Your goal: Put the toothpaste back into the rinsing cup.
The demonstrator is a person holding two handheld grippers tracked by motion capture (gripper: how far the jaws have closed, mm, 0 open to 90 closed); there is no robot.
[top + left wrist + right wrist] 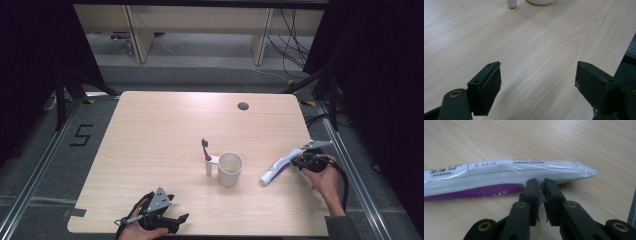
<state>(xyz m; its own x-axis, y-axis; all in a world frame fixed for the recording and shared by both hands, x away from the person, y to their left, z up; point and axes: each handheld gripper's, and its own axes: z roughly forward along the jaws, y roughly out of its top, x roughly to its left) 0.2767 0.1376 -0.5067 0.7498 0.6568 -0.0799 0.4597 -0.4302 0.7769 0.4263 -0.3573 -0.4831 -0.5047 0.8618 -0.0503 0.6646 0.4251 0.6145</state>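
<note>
Even overhead light on the pale table (165,130), dark surroundings, soft shadows, mildly blurred close-ups

Pale wooden table (150,150), grey floor (45,165), dark curtains (380,75)

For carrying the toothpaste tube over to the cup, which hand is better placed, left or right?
Right. The right tool is already shut on the toothpaste tube just right of the cup. The left tool rests open at the table's near edge, holding nothing.
</note>
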